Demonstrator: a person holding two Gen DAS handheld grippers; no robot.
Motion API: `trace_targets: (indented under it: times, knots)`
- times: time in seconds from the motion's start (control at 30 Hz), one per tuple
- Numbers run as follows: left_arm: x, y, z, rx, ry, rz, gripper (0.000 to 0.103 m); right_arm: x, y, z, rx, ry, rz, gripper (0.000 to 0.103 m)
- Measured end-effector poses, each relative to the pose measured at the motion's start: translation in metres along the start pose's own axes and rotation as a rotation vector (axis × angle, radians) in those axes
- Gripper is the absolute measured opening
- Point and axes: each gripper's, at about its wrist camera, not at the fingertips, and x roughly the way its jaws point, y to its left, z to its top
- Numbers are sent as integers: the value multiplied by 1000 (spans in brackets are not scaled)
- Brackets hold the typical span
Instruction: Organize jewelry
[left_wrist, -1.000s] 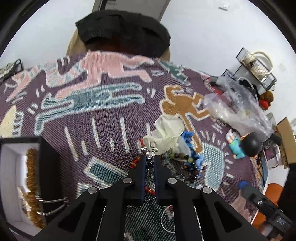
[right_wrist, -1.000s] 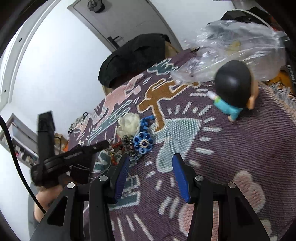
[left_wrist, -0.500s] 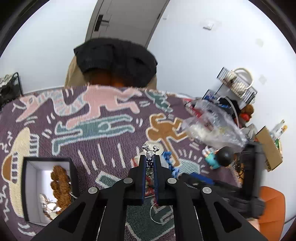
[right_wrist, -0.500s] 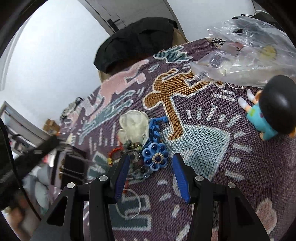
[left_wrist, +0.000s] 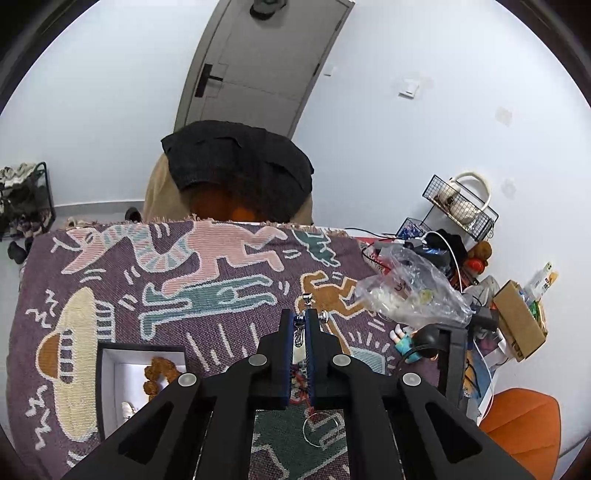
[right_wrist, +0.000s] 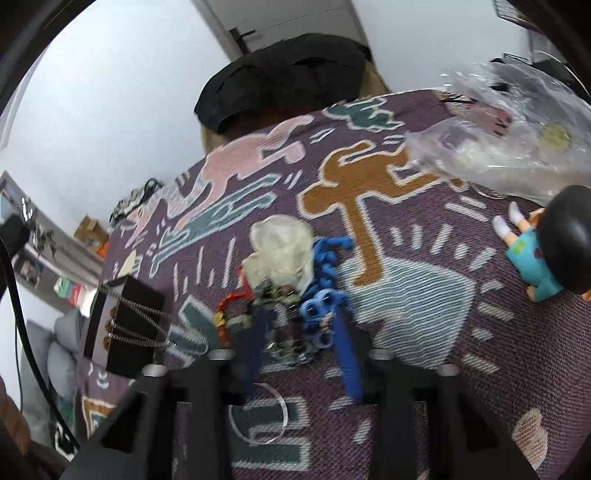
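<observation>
Above the blanket (left_wrist: 221, 332), left gripper (left_wrist: 301, 321) apparently pinches silver charm (left_wrist: 306, 300).

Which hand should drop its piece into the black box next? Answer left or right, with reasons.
Left. The left gripper is shut on a silver charm piece, near the black box; the right gripper has just been closing in the jewelry pile.

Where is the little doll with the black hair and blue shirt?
In the right wrist view the doll lies on the patterned blanket at the far right, just below the clear plastic bag.
</observation>
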Motion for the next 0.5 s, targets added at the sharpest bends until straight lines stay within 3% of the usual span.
trace_targets:
  times: [0.5]
  knots:
    - [-17,21,-3,-30,-22,6,5,23,10,-1,-30,74,-87,15]
